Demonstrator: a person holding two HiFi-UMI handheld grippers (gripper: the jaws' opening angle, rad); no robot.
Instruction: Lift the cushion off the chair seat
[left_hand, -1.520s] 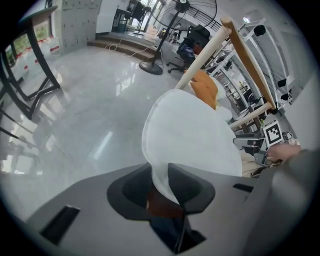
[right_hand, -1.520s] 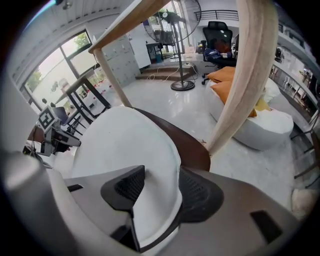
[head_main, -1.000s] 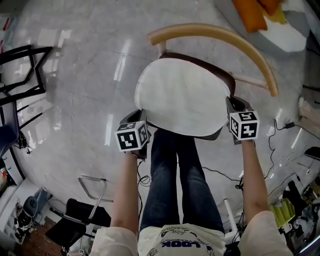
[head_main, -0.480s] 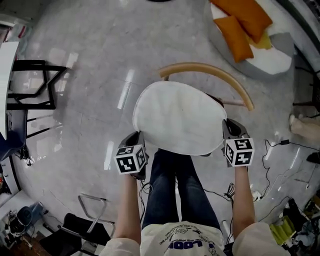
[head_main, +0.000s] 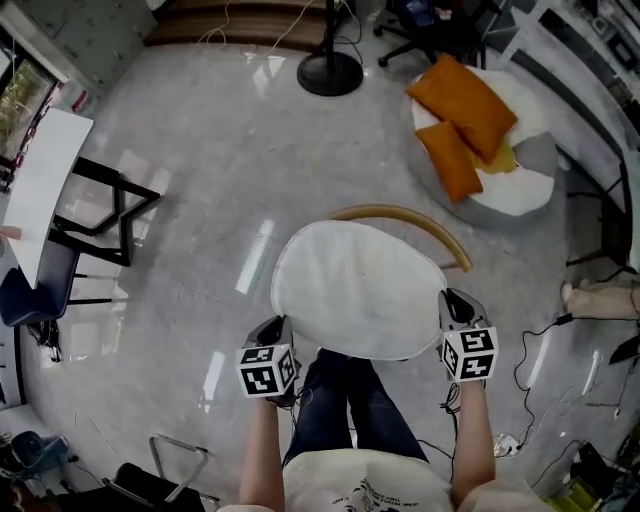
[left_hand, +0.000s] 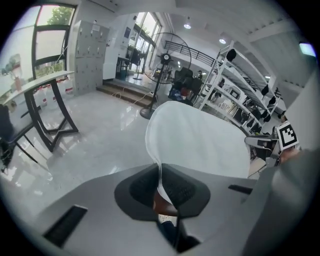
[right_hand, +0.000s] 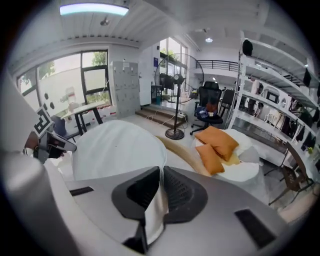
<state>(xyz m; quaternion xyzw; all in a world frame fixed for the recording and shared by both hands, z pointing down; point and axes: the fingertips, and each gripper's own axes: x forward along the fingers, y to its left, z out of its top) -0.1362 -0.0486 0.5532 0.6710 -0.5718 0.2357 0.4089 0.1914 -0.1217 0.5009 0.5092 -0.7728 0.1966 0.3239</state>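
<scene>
A round white cushion hangs in the air between both grippers, above the chair. Only the chair's tan curved backrest shows past its far edge; the seat is hidden under it. My left gripper is shut on the cushion's near left edge, and the thin rim runs between its pads in the left gripper view, at the left gripper. My right gripper is shut on the right edge, and white fabric is pinched in the right gripper. The cushion lies roughly level.
Two orange pillows lie on a white and grey round seat at the upper right. A fan's black base stands at the top. A black-framed table is at the left. Cables trail on the floor at the right.
Both grippers have risen with the cushion held between them. The cushion has come up off the chair seat, and the chair now looks smaller and farther below.
</scene>
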